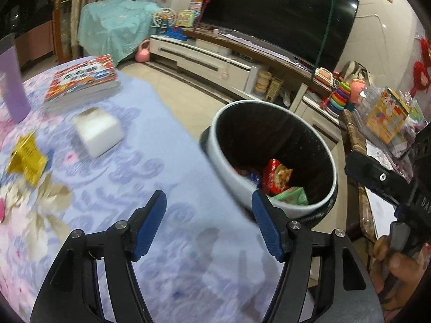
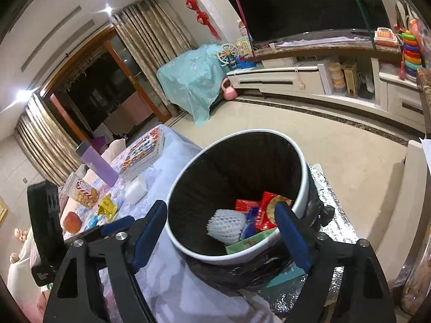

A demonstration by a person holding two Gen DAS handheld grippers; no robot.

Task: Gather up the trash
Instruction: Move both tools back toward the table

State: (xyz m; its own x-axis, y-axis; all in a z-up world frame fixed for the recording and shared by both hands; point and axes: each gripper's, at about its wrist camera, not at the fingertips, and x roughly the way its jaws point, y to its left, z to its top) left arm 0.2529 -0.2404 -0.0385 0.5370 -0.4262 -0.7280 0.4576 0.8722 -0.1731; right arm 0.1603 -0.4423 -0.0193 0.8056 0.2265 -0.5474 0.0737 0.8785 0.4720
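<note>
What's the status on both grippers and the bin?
Left gripper jaws open, empty, over the floral tablecloth. Right gripper jaws open, empty, above the white-rimmed black-lined bin. Yellow foil wrapper on the table. Nothing blocking.

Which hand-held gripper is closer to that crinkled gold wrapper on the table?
Left. The left hand-held gripper hovers over the tablecloth near the crinkled gold wrapper; the right hand-held gripper is at the bin, farther off.

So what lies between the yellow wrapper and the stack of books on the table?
A white block sits on the tablecloth between the yellow wrapper and the stack of books; the left wrist view shows it best.
</note>
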